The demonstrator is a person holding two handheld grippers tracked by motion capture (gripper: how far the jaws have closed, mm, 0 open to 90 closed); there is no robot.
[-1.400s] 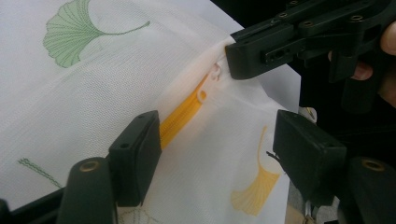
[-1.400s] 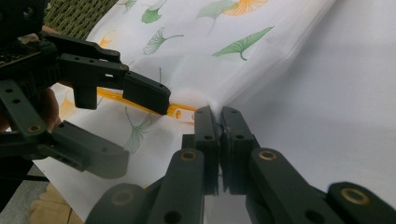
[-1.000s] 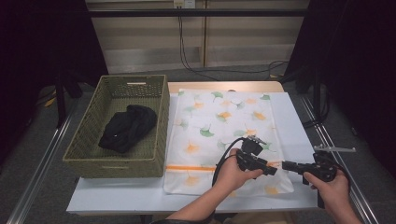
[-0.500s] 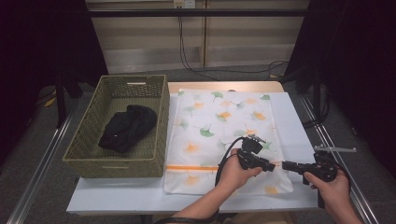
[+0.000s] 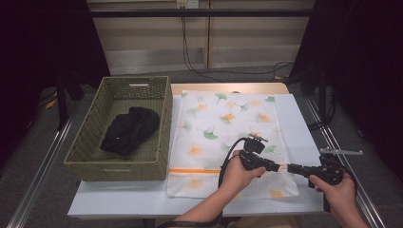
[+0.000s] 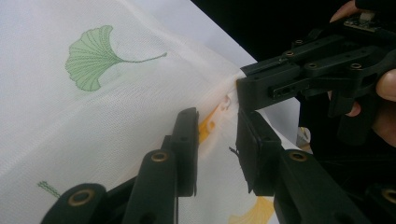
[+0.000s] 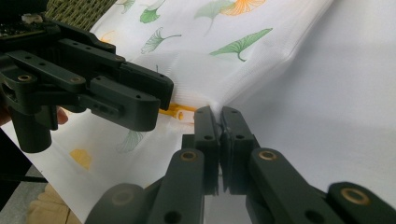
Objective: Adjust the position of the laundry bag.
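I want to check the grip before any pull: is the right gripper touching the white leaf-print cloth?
Touching. In the right gripper view, the right gripper has its jaws shut on the edge of the cloth, which puckers up into the pinch.

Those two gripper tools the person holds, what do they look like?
Both the left gripper and right gripper are matt black, with two flat jaws on jointed links fastened by brass-coloured rivets. A black cable loops from the left one; a grey plate tops the right. Forearms are bare.

Basket (image 5: 95,156) left of cloth (image 5: 223,123) (garment (image 5: 130,129) inside)
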